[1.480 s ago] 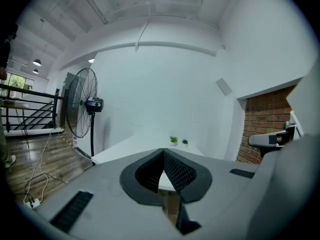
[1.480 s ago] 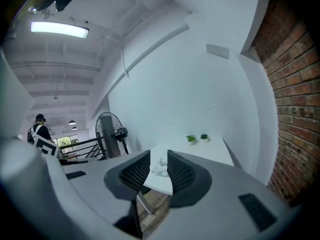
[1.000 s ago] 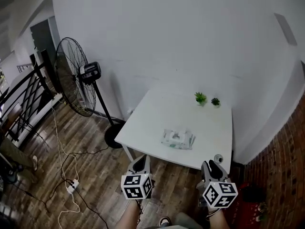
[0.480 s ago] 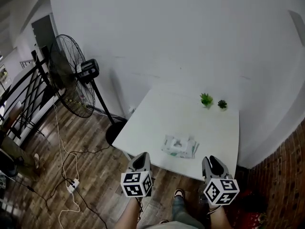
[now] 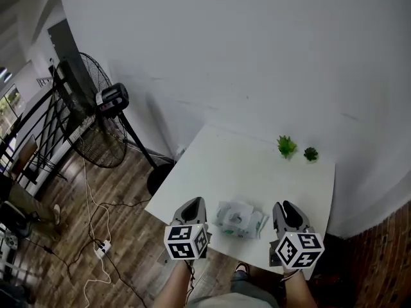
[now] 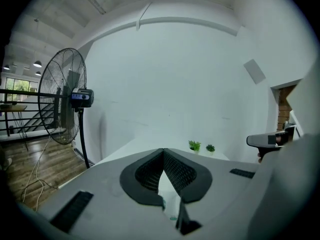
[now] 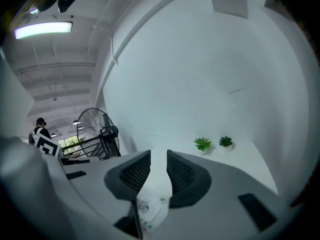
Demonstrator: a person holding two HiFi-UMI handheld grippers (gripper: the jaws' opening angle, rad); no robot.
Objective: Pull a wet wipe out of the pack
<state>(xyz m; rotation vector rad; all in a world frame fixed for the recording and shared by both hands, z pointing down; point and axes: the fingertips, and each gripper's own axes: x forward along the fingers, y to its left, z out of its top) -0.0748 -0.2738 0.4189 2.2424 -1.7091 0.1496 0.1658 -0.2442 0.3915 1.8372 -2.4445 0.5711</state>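
Since 0.5 s ago, both grippers have advanced to the near edge of the table, and the pack of wet wipes now lies between them in the head view. Left gripper: jaws closed tip to tip, nothing held. Right gripper: jaws parted by a narrow gap, nothing between them; its own view shows the pack below the jaws. The pack lies flat near the table's front edge; neither gripper holds it. 2 potted plants stand at the far right corner by the wall. A standing fan is on the wooden floor to the left.
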